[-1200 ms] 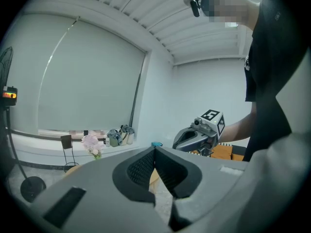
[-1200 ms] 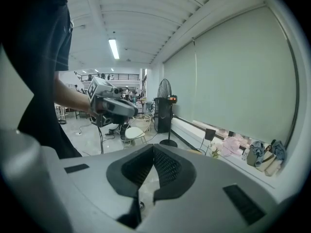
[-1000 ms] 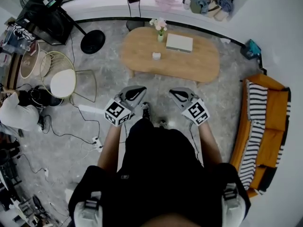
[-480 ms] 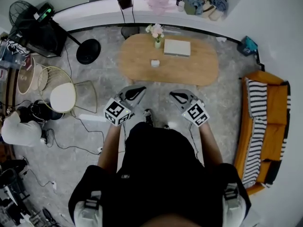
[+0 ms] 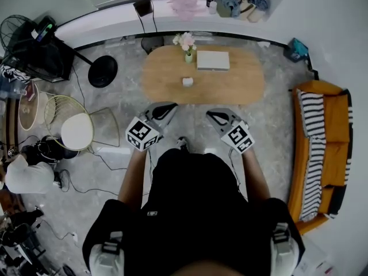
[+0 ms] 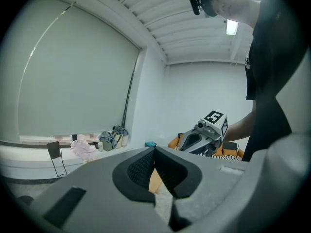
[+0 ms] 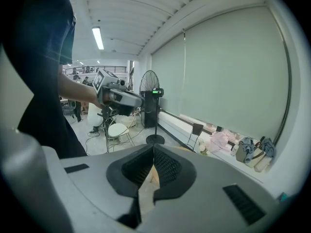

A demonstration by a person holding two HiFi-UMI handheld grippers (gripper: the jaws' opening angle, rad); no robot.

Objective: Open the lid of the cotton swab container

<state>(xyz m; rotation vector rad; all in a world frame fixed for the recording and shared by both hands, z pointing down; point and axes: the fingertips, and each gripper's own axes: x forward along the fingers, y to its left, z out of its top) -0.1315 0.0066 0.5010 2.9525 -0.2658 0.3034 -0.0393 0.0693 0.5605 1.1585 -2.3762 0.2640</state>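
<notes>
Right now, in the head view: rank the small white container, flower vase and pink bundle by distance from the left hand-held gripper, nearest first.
1. Small white container, mid-table, just ahead of the left hand-held gripper.
2. Flower vase, at the table's far edge.
3. Pink bundle, on the window ledge beyond the table.
</notes>
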